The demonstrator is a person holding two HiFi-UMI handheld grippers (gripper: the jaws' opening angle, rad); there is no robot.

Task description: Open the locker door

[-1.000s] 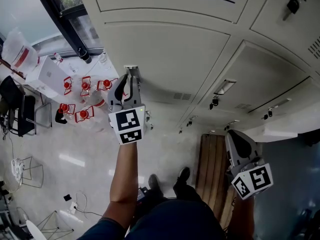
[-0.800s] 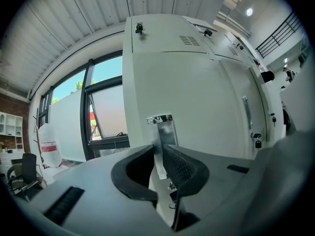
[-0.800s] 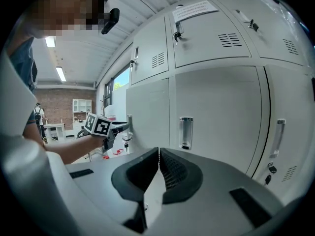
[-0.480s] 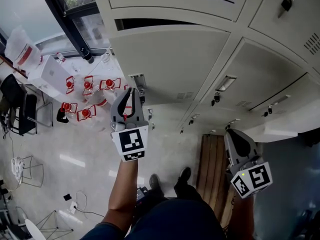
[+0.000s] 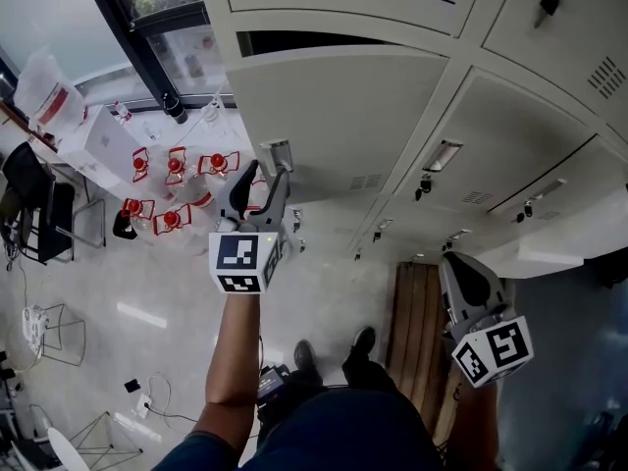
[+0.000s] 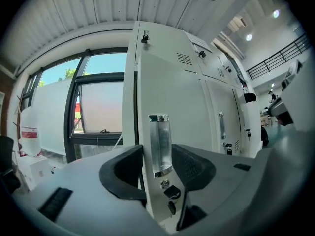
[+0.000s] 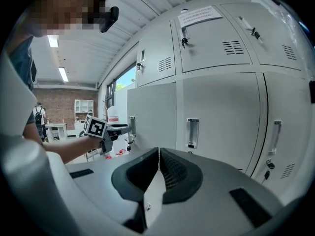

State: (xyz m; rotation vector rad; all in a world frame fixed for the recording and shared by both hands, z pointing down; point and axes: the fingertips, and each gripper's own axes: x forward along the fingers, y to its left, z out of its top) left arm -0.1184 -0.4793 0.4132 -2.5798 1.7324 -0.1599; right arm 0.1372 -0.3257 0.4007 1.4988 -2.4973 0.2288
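Left gripper [image 5: 261, 183]: opening, locker door [image 5: 353, 106] now pulled ajar, flush a second ago; handle [image 6: 160, 144] between pads, unpressed. Right gripper [image 7: 158, 156]: pressed together, empty.

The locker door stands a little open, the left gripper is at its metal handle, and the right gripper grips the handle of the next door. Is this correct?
Only the last part is wrong. The right gripper grips nothing: the right gripper view shows its jaws shut together, empty, short of the lockers. The rest holds.
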